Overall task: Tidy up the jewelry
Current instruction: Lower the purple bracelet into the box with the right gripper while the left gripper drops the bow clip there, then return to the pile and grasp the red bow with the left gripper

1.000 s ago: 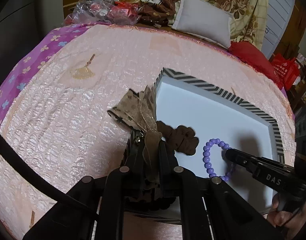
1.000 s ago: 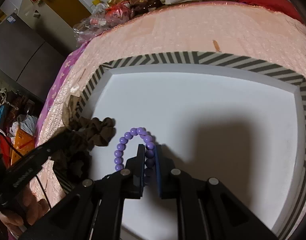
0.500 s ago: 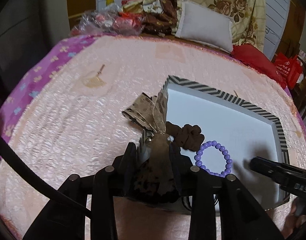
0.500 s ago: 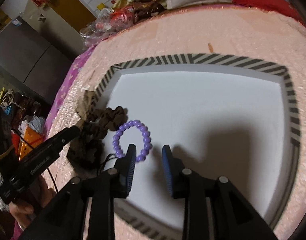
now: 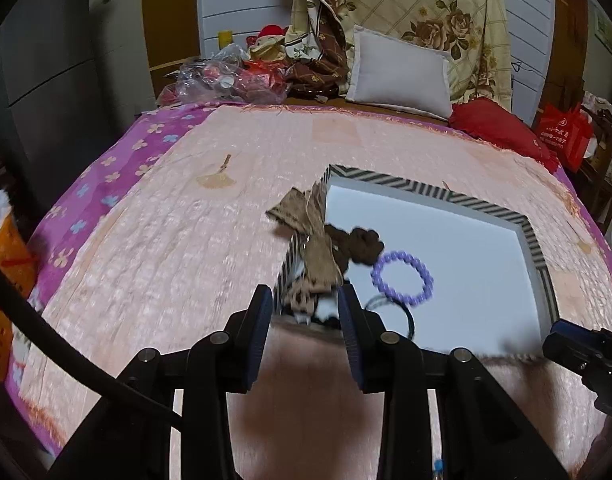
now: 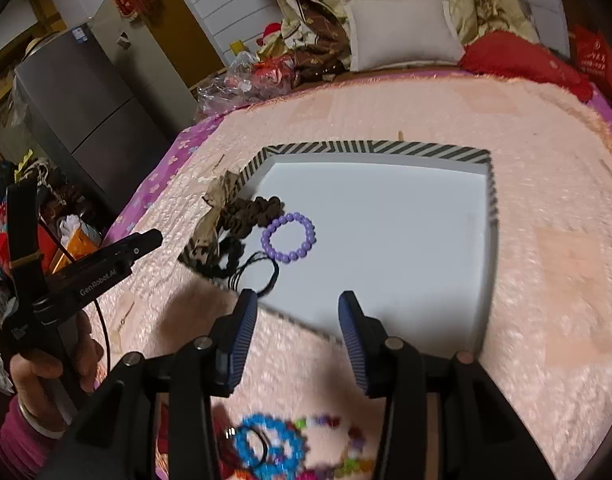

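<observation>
A white tray with a black-and-white striped rim (image 5: 426, 194) (image 6: 370, 148) lies on the pink bedspread. In it lie a purple bead bracelet (image 5: 402, 279) (image 6: 289, 237), a brown scrunchie (image 5: 360, 245) (image 6: 250, 212) and black hair ties (image 6: 256, 272). A tan ribbon bow (image 5: 312, 240) (image 6: 214, 216) drapes over the tray's left rim. My left gripper (image 5: 306, 312) is open and empty, just short of the bow. My right gripper (image 6: 296, 320) is open and empty, above the tray's near edge. A blue bead bracelet (image 6: 266, 446) and colourful beads (image 6: 338, 440) lie below it.
A white pillow (image 5: 400, 76), a red cushion (image 5: 494, 128), plastic bags (image 5: 226, 76) and folded quilts sit at the bed's far end. A grey cabinet (image 6: 78, 100) and an orange basket (image 5: 2, 264) stand to the left of the bed.
Both grippers have opened and pulled back from the tray. The right let go of the purple bracelet, the left let go of the ribbon bow; both pieces stay at the tray.
</observation>
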`<state>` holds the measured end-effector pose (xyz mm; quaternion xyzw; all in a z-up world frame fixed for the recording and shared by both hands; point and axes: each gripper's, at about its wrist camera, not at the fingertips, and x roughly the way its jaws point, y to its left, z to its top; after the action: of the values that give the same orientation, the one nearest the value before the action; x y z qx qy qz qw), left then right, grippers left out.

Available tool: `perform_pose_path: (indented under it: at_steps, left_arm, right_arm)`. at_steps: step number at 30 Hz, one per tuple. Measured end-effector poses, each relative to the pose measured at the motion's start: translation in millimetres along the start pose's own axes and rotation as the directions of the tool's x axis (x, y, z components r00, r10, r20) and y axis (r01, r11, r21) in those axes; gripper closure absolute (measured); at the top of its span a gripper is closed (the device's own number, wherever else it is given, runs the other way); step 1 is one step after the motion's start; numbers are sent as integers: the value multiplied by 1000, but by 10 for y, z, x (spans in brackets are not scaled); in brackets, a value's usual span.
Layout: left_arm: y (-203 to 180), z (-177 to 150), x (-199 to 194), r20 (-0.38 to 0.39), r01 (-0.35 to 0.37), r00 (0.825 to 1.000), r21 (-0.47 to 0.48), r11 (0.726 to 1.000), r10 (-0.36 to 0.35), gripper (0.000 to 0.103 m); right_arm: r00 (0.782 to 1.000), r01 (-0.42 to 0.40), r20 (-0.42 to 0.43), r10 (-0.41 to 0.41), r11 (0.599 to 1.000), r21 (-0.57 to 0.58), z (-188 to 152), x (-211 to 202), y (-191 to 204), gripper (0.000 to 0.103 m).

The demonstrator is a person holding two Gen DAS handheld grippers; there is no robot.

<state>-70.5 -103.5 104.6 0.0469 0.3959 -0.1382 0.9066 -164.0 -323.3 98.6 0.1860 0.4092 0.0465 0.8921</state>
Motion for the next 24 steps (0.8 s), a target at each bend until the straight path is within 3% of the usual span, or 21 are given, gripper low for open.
perform_pose_path:
  at_steps: [4, 13, 16, 24]
  left_arm:
    - [-41, -199, -179, -13, -3, 1000, -3, 1000, 3, 80]
    - [-145, -646, -531, 8, -28, 1000, 13, 1000, 27, 80]
    - [-159, -753, -616, 2, -28, 1000, 12, 1000, 28, 80]
    - [-157, -962, -807, 0, -22, 1000, 5, 1000, 22, 80]
  right_arm:
    - [999, 36, 29, -35, 999, -37, -199, -177, 78, 51]
    - [995, 85, 68, -79, 993, -88, -551, -520, 177, 50]
    - [993, 105, 74, -97, 988, -117, -621, -599, 223, 44]
    - [993, 98, 79, -86, 983, -156, -779, -758, 325, 43]
